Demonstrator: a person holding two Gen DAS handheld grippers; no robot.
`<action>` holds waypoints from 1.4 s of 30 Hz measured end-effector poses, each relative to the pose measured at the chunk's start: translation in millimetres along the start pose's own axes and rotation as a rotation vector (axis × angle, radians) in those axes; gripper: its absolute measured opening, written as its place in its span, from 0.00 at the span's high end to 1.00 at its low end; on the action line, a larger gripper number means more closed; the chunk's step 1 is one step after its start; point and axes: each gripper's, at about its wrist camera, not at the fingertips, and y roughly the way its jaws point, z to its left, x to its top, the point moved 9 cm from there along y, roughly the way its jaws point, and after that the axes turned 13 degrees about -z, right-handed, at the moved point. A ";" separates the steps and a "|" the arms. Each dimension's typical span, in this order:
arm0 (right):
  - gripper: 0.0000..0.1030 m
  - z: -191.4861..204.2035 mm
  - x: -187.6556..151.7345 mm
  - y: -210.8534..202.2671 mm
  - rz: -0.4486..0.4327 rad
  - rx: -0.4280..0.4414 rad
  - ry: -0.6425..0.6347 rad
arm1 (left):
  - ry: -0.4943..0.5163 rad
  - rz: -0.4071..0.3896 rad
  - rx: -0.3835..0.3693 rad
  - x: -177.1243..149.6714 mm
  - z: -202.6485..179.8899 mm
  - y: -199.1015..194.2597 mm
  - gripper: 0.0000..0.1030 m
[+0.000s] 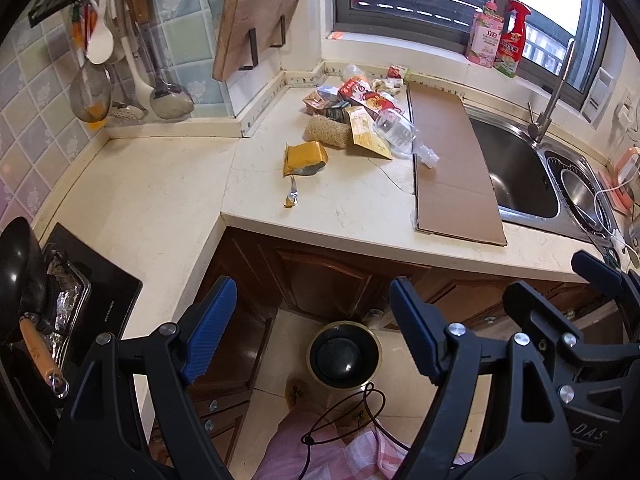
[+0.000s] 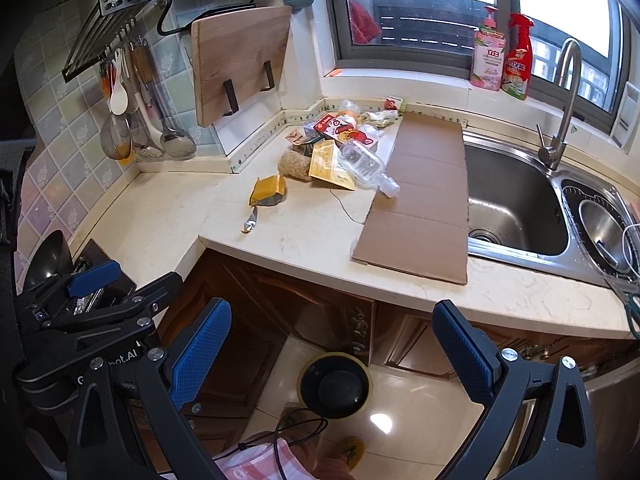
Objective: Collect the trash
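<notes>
Trash pile [image 1: 360, 116] sat far on surface [image 1: 344, 200]; both grippers [image 1: 312, 332] [image 2: 332, 352] hung near over bin [image 2: 334, 388], fingers spread, empty, ready to reach.

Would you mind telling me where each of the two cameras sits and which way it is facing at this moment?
Left wrist: on the left gripper, open, above the floor bin, facing the countertop trash pile; the right gripper and the person's pink clothing show.
Right wrist: on the right gripper, open, facing the same counter and the sink; the left gripper shows at left.
Shared: pile, cardboard sheet, bin, sink.
</notes>
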 end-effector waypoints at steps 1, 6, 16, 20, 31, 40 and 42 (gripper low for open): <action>0.01 1.0 2.3 2.3 0.000 0.001 -0.002 | 0.003 0.006 -0.006 2.3 1.1 2.6 0.25; 0.01 5.0 21.0 18.4 -0.007 0.000 -0.007 | -0.001 0.029 -0.019 19.9 12.6 23.8 0.25; 0.01 -11.8 93.6 99.8 0.019 -0.024 0.038 | 0.006 0.072 -0.069 88.9 51.2 113.9 0.25; 0.09 -13.3 121.8 150.9 0.030 -0.011 0.040 | 0.083 0.099 -0.207 106.9 44.9 163.7 0.25; 0.34 -7.5 110.6 293.5 0.178 0.052 0.146 | 0.284 0.146 -0.315 118.8 27.1 295.6 0.25; 0.39 1.8 101.4 341.1 0.198 0.076 0.211 | 0.398 0.255 -0.339 92.9 6.6 354.7 0.34; 0.40 5.5 100.1 344.8 0.205 0.083 0.203 | 0.397 0.250 -0.350 90.9 6.1 356.8 0.36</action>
